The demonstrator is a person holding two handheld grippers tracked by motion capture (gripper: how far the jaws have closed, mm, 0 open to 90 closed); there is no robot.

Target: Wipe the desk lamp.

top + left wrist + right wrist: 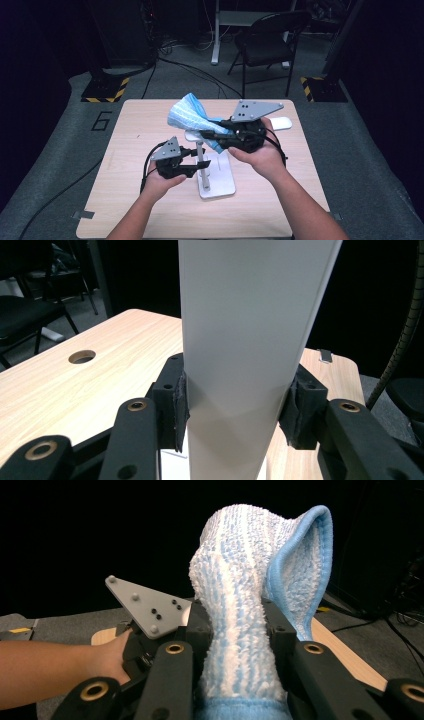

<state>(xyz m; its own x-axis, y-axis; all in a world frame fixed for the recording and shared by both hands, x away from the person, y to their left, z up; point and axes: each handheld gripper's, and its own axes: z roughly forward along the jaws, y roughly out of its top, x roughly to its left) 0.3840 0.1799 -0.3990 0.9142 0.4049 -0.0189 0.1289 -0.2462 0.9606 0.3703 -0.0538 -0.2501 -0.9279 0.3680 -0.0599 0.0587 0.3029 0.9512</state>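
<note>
Blue towel clenched in right gripper, left gripper grasping white stand on table.

The towel hangs above the stand, on the table.

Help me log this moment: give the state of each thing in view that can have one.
Left gripper: shut on the white stand's upright.
White stand: upright on the table, base flat.
Right gripper: shut on the blue cloth.
Blue cloth: bunched, lifted above the table.
Folding chair: unfolded, standing beyond the table.
</note>
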